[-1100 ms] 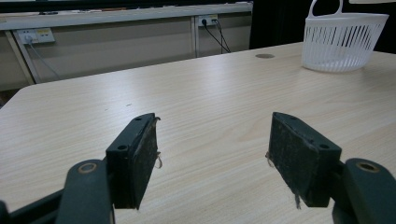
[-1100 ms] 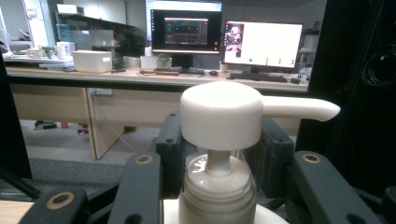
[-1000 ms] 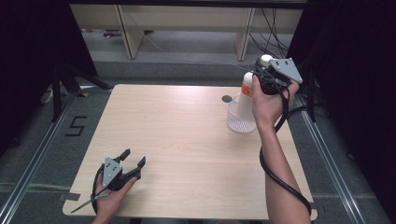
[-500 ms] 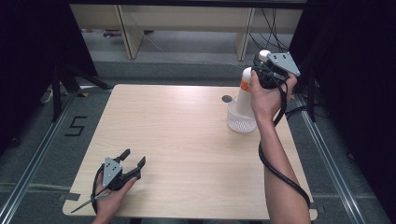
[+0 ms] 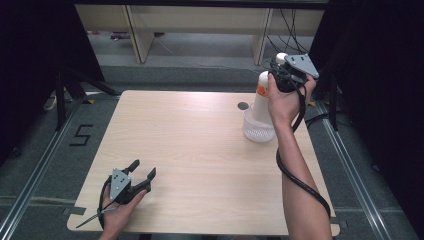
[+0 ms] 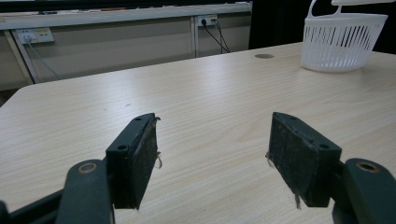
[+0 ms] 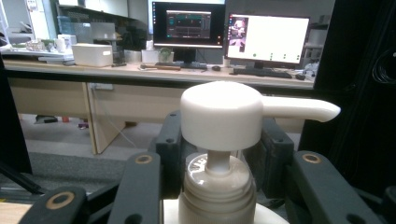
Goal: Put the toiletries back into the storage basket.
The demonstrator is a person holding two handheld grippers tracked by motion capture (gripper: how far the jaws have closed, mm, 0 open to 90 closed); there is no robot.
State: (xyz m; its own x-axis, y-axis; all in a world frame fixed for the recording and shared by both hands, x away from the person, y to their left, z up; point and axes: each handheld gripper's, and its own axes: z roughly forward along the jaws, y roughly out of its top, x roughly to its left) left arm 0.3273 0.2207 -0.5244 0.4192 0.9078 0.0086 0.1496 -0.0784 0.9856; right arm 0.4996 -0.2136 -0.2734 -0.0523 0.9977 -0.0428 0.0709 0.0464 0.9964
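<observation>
The right hand-held gripper is raised at the far right of the tabletop, its jaws closed around the neck of a white pump bottle, just under the pump head. The bottle's lower end sits in or just above a white slatted basket; I cannot tell whether it touches the bottom. The left hand-held gripper rests low at the near left corner, jaws spread wide, holding nothing.

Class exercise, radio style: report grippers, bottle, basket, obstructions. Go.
Left gripper open, low over table. Right gripper shut on pump bottle, bottle standing in white basket. Nothing in the way.
</observation>
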